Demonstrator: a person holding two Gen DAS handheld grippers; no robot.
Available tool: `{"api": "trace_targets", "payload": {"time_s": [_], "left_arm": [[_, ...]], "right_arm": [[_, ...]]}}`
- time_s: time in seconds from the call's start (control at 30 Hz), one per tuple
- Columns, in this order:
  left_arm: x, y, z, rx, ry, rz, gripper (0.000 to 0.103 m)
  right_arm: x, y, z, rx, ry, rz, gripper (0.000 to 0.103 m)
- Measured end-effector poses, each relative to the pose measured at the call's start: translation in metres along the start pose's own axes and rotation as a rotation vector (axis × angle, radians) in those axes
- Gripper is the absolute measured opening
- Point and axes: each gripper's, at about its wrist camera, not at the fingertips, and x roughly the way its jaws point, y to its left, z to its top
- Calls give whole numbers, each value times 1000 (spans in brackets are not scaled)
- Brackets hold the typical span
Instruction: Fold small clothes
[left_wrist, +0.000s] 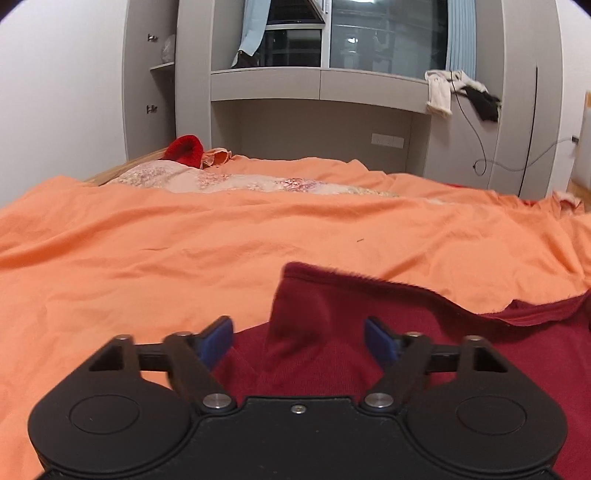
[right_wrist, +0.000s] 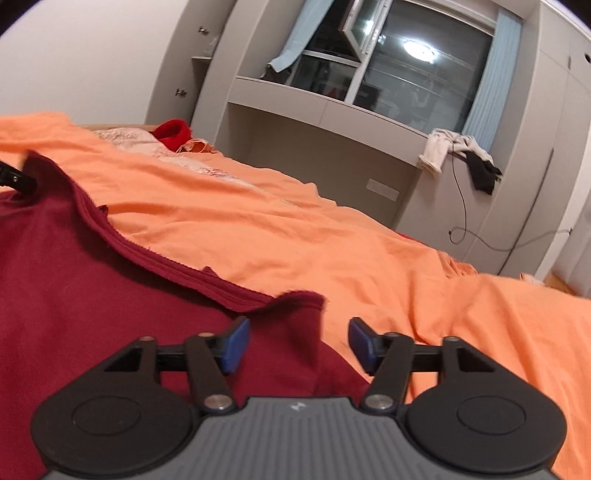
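both grippers stand wide open, holding nothing. the left gripper and right gripper each hover over a raised corner of the dark red garment, which lies on the near part of the orange bedsheet.

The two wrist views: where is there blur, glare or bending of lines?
Left wrist view: the dark red garment's raised corner is motion-blurred; cabinet edges bow outward. Right wrist view: a ceiling lamp's reflection glares in the window; the room looks tilted; the garment corner is blurred.
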Motion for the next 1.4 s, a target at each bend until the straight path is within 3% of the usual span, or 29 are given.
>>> {"api": "trace_targets", "payload": {"time_s": [0.17, 0.4, 0.53, 0.7, 0.97, 1.23, 1.3, 1.4], "left_arm": [[-8, 2, -2, 34, 6, -7, 94], [7, 0, -10, 113, 56, 118, 97], [10, 5, -13, 110, 84, 137, 97], [-11, 11, -10, 109, 42, 188, 97], [-76, 45, -13, -42, -44, 124, 102], [-111, 77, -52, -113, -24, 83, 102], [-113, 81, -62, -119, -11, 79, 102], [-117, 85, -76, -145, -10, 43, 102]], "right_arm": [[-1, -14, -6, 35, 17, -10, 85], [14, -15, -20, 4, 66, -144, 102], [13, -25, -27, 44, 59, -164, 103], [-1, -33, -25, 79, 36, -161, 103], [-51, -40, -9, 221, -19, -72, 103], [-114, -12, -13, 354, -93, 17, 103], [-125, -2, -15, 364, -112, 7, 103], [-146, 12, -18, 423, -170, -93, 103]]}}
